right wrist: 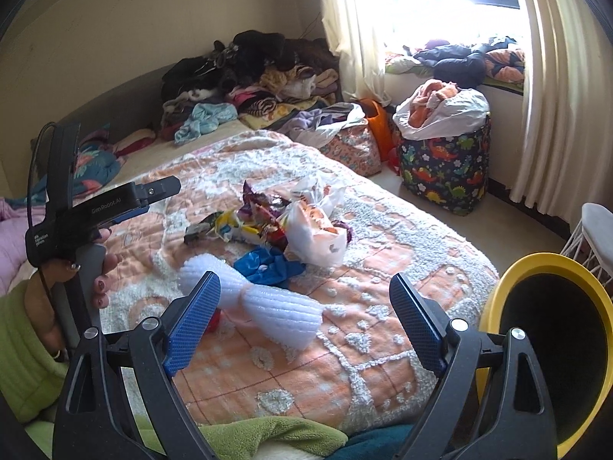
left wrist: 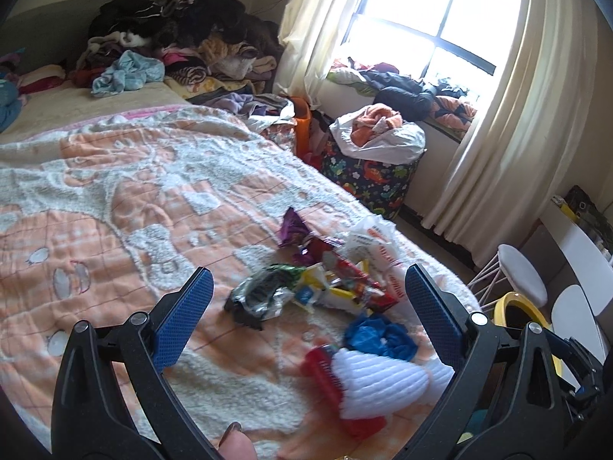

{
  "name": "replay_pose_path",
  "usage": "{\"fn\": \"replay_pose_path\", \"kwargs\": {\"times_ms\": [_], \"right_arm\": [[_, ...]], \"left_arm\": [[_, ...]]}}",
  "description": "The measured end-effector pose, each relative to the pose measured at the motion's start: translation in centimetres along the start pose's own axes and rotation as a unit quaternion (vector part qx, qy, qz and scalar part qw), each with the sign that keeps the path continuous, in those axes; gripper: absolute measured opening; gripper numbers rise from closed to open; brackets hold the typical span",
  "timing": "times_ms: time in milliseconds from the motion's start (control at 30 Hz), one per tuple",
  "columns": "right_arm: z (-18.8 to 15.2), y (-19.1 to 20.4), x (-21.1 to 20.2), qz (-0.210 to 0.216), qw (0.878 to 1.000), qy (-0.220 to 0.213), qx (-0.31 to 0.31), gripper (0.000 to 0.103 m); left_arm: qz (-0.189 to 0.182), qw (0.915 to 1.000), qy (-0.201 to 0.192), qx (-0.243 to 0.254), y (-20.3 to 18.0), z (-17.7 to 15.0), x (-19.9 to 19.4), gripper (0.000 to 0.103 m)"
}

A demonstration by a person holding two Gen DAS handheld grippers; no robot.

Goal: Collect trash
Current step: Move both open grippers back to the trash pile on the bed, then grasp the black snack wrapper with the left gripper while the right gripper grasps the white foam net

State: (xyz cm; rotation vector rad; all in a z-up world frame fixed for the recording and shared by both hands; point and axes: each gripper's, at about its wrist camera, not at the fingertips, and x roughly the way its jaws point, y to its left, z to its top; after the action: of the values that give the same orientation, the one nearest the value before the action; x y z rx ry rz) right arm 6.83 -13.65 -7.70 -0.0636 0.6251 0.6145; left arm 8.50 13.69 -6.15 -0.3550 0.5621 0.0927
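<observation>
A heap of crumpled snack wrappers (left wrist: 322,283) (right wrist: 249,218) lies on the orange and white bedspread (left wrist: 115,211) (right wrist: 345,345), with a white plastic bag (left wrist: 371,245) (right wrist: 314,230) beside it. Nearer to me are a crumpled blue bag (left wrist: 379,335) (right wrist: 268,264), a white ribbed foam sleeve (left wrist: 379,383) (right wrist: 268,303) and a red wrapper (left wrist: 325,375). My left gripper (left wrist: 306,280) (right wrist: 168,191) hovers open above the heap, touching nothing. My right gripper (right wrist: 304,283) is open over the foam sleeve, empty. A yellow-rimmed bin (left wrist: 517,303) (right wrist: 536,264) stands at the bed's right side.
Piled clothes (left wrist: 172,38) (right wrist: 249,76) cover the bed's far end. A dinosaur-print hamper (left wrist: 367,176) (right wrist: 444,168) stuffed with laundry stands by the curtained window (left wrist: 433,19). A white stool (left wrist: 521,272) (right wrist: 597,226) is behind the bin. A hand (right wrist: 99,268) in a green sleeve holds the left gripper.
</observation>
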Motion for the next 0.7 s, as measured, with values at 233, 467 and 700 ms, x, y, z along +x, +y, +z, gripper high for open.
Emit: {"fn": "replay_pose_path", "kwargs": {"times_ms": [233,467,700], "right_arm": [[-0.1,1.1,3.0,0.009,0.998,0.042,-0.049,0.087],[0.1,2.1,5.5,0.014,0.993,0.069,-0.094,0.087],[-0.2,3.5,8.0,0.003,0.982,0.107,-0.154,0.087]], "left_arm": [[0.007,0.9988,0.048,-0.012,3.0,-0.7,2.2,0.092],[-0.018,0.9956,0.092,0.006,3.9,-0.9,4.9,0.091],[-0.038,0.9921,0.115,0.032,3.8,-0.3,7.2,0.081]]}}
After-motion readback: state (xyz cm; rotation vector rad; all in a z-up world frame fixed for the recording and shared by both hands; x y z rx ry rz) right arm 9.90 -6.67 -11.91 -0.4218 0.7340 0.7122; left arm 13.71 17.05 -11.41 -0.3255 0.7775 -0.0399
